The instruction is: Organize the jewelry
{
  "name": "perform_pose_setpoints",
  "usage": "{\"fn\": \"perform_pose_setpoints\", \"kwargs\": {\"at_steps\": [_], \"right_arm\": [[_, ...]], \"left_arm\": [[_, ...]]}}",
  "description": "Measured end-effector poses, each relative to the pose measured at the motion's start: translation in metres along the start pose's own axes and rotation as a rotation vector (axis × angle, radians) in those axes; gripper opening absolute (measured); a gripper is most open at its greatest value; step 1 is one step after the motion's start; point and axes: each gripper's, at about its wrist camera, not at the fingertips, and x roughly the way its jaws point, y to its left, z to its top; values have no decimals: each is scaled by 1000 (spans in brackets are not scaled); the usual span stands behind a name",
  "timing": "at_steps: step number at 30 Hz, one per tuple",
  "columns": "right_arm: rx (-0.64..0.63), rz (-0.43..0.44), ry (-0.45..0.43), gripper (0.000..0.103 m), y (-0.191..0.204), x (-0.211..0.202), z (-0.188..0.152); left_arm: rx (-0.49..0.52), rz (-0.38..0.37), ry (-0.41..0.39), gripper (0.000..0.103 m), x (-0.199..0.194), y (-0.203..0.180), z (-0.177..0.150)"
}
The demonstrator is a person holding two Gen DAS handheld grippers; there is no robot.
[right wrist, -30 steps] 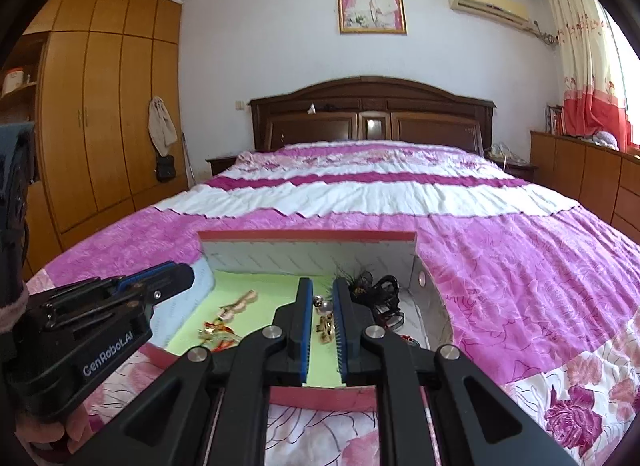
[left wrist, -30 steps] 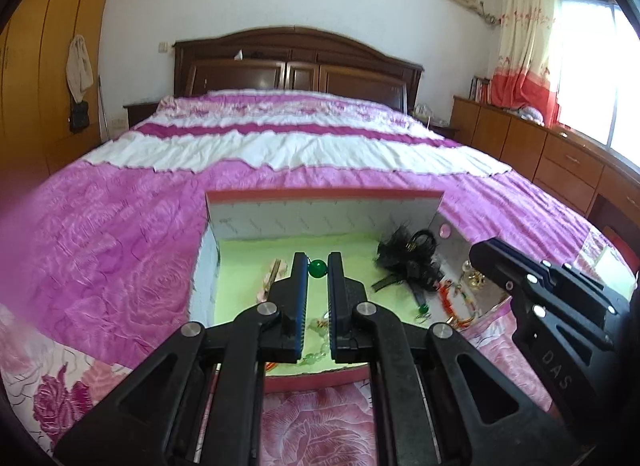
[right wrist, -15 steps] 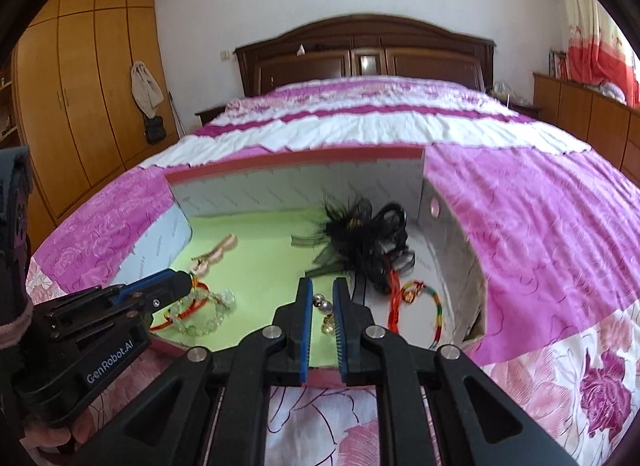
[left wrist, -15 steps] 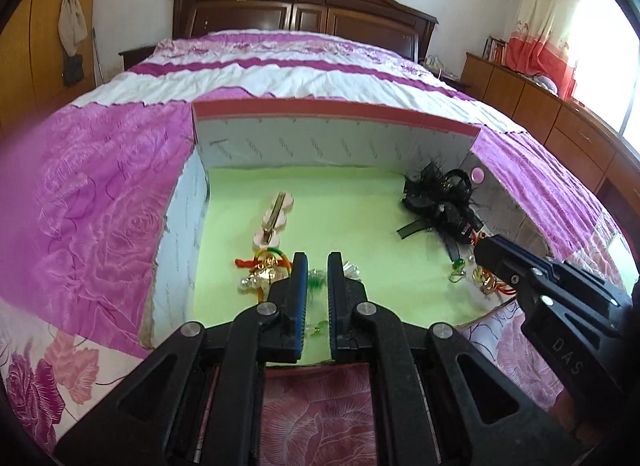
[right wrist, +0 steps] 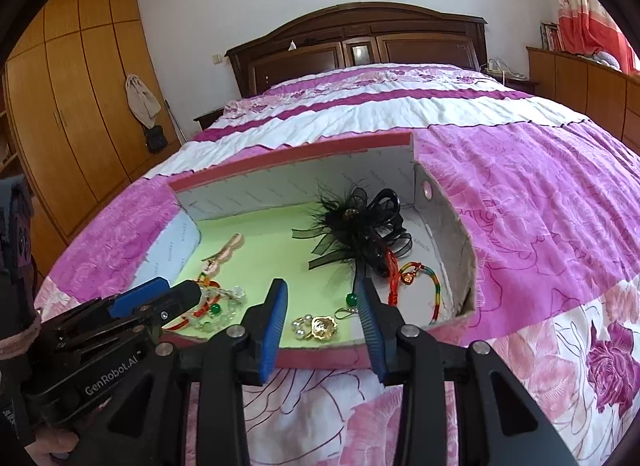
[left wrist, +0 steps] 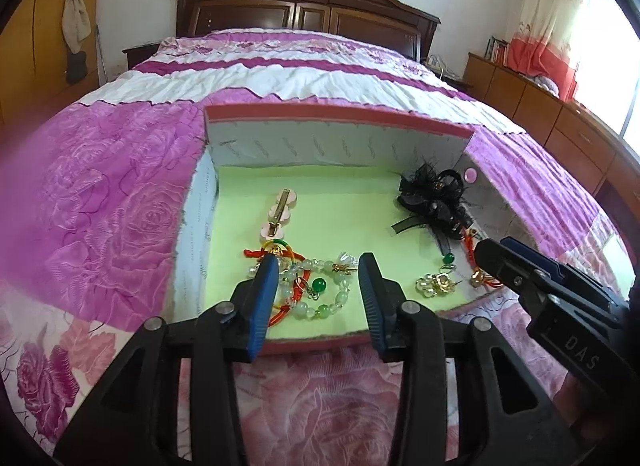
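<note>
An open box (left wrist: pixel 332 121) with a pink rim and a pale green floor lies on the bed. My left gripper (left wrist: pixel 318 266) is open above a pale green bead bracelet (left wrist: pixel 328 294) with a green bead pendant and red cords. My right gripper (right wrist: pixel 322 298) is open above a gold and pearl earring (right wrist: pixel 316 326); that earring also shows in the left wrist view (left wrist: pixel 436 284). A black feather hair bow (right wrist: pixel 360 225), a pink hair clip (left wrist: pixel 278 213) and a rainbow cord bracelet (right wrist: pixel 420 286) also lie in the box.
The box (right wrist: pixel 292 157) sits on a pink and white floral bedspread (left wrist: pixel 120 201). A dark wooden headboard (left wrist: pixel 304 13) stands behind. Wardrobes (right wrist: pixel 68 97) line the left, low cabinets (left wrist: pixel 540 105) the right.
Both grippers were shut on small jewelry pieces and have opened; the bead bracelet and the gold pearl earring now lie on the box floor. Both cameras have tilted down toward the box.
</note>
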Motion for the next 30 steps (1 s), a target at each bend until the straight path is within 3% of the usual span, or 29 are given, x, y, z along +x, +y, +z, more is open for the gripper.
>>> {"fn": "perform_pose_setpoints", "kwargs": {"at_steps": [8,15,30], "right_arm": [[-18,21,-71,50,11,-37,-2],[-47,19,-129,69,18,-71,-13],[-32,-46,-161,79,5,-97,-50]], "left_arm": [[5,1,-60,37,-34,-3,-5],[14,-6,-104,42,-59,-7,-15],[35,8,-165,52,-73,-14,-44]]}}
